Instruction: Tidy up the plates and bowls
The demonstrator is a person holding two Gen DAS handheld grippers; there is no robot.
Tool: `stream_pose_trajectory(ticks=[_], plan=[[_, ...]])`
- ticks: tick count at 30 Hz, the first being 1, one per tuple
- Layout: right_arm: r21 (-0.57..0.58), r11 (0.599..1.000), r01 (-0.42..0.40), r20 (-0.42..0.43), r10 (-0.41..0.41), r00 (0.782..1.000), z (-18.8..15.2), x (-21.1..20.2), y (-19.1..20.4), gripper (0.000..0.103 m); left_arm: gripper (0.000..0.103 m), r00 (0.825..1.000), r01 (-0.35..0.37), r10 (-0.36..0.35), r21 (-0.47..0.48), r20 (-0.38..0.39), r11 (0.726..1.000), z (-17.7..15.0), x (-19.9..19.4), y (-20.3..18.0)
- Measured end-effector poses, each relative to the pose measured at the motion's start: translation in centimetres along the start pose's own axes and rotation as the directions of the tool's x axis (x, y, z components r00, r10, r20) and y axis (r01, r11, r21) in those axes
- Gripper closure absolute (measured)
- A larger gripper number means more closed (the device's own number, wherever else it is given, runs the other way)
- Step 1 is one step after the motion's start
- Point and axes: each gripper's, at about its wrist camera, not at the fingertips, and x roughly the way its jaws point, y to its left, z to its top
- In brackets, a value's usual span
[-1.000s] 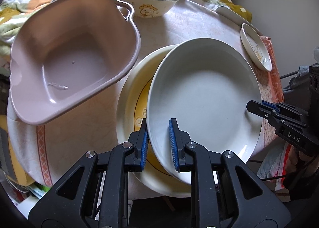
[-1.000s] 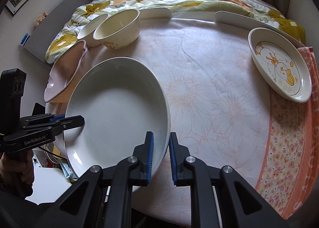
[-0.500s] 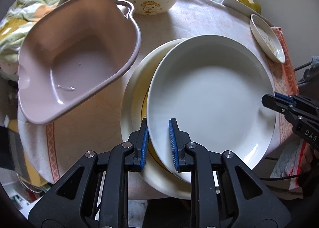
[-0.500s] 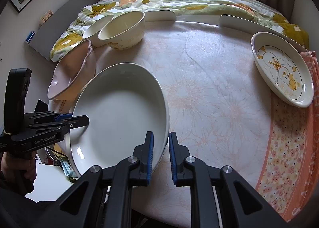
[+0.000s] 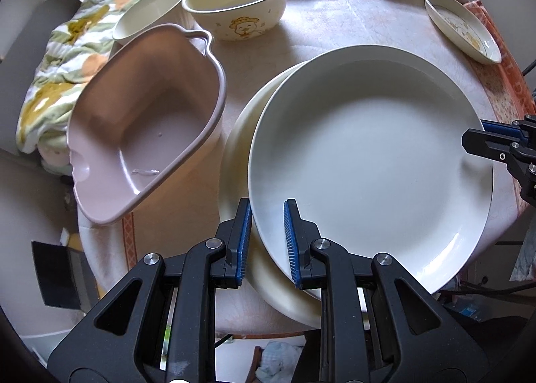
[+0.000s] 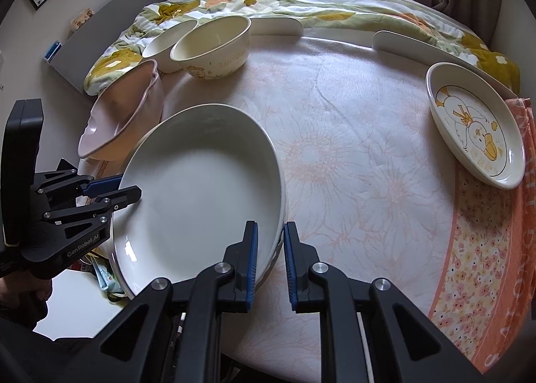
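Note:
A large white plate (image 5: 368,155) lies over a cream plate (image 5: 238,162) at the table's near edge; it also shows in the right wrist view (image 6: 201,188). My left gripper (image 5: 266,242) straddles the white plate's near rim with its jaws slightly apart. My right gripper (image 6: 270,262) straddles the opposite rim, jaws also slightly apart. Each gripper shows in the other's view, the right one (image 5: 495,145) and the left one (image 6: 110,192). A pink basin (image 5: 147,135) sits to the left.
Two cream bowls (image 5: 238,4) (image 5: 150,11) stand at the back left. A small duck-print dish (image 6: 475,125) sits at the right, also in the left wrist view (image 5: 462,24). A floral quilt (image 6: 301,4) lies behind the table. White edge guards (image 6: 418,44) line the far rim.
The white plate has moved down over the cream plate, hiding its yellow centre. Both grippers' jaws have widened a little on the rim. Both cameras rose and drew back slightly.

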Motion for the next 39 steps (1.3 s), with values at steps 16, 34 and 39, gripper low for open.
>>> stream_pose_trajectory(ticks=[16,34,39], plan=[[-0.060,0.997,0.051,0.013,-0.050,0.999,0.2,0.5,1.4,0.089,0.086,0.996,-0.080,0.079,0.019,0.035,0.997,-0.4,-1.0,-0.1],[0.099,0.995,0.009,0.163,-0.026,0.986,1.1,-4.8,-0.7,0.075,0.006,0.970,0.016,-0.013,-0.013,0.243,1.000,2.3,-9.0,1.0],[0.204,0.978,0.049,0.288,-0.107,0.952,-0.3,-9.0,-3.0,0.000,0.000,0.924,0.076,-0.098,0.075,0.371,0.994,5.3,-12.5,-0.6]])
